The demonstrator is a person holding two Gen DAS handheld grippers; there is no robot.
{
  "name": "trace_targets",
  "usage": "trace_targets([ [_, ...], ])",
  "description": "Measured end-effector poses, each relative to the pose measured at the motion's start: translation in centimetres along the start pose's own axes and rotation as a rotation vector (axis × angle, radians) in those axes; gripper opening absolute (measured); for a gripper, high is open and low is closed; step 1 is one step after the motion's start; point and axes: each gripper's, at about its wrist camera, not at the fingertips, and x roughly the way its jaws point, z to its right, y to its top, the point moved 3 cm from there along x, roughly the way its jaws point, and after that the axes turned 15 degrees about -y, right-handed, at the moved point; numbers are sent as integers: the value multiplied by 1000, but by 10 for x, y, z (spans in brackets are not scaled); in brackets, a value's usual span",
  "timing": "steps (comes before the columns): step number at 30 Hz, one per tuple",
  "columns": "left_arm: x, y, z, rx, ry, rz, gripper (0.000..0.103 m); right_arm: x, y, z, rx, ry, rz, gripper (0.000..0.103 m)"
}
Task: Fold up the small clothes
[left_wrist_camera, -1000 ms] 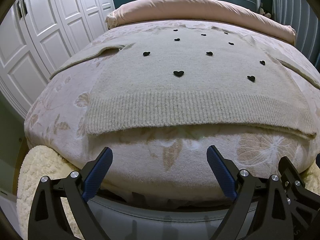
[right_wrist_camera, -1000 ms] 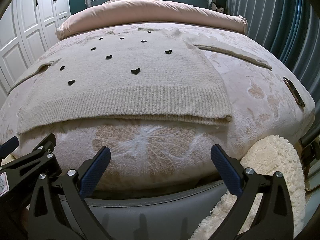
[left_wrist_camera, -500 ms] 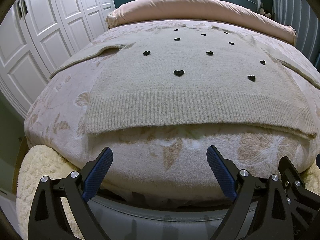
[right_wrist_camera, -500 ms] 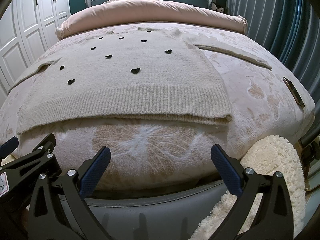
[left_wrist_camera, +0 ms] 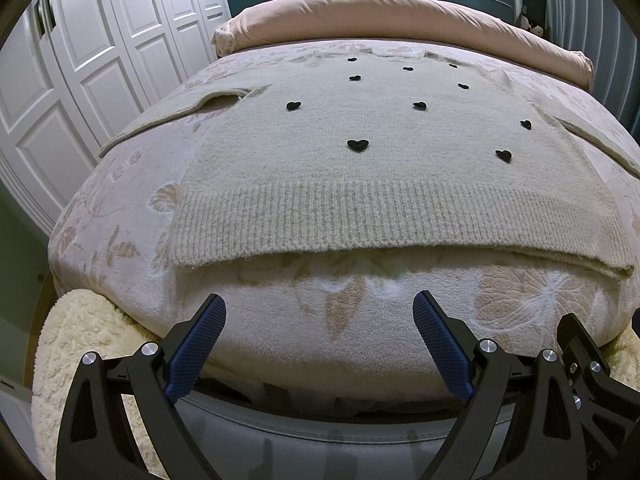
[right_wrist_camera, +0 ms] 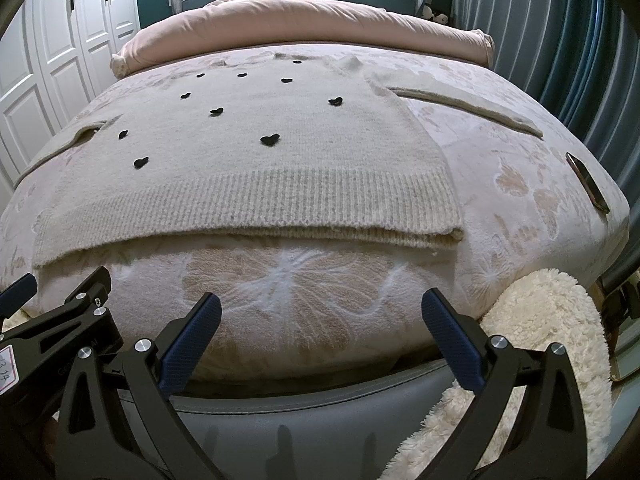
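Note:
A beige knit sweater (left_wrist_camera: 380, 176) with small black hearts lies flat and spread out on the bed, ribbed hem toward me, sleeves out to both sides. The right wrist view shows the same sweater (right_wrist_camera: 256, 168) with its right sleeve (right_wrist_camera: 464, 106) stretched outward. My left gripper (left_wrist_camera: 320, 320) hangs open at the foot of the bed, short of the hem, holding nothing. My right gripper (right_wrist_camera: 322, 318) is open too, below the hem's right half, with nothing between its blue pads. In the right wrist view the left gripper's frame shows at the lower left.
The bed has a floral plush cover (left_wrist_camera: 120, 208), a rolled pink duvet (left_wrist_camera: 380, 12) at the head and a grey footboard (right_wrist_camera: 320, 412). A dark phone (right_wrist_camera: 588, 182) lies near the bed's right edge. Fluffy cream rugs (right_wrist_camera: 552, 360) flank the foot. White wardrobe doors (left_wrist_camera: 80, 60) stand left.

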Motion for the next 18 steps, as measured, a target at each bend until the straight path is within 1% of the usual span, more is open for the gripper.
trace_targets([
  [12, 2, -4, -1, -2, 3, -4, 91, 2, -4, 3, -2, -2, -9, 98],
  [18, 6, -3, -1, -2, 10, -21, 92, 8, -3, 1, -7, 6, -35, 98],
])
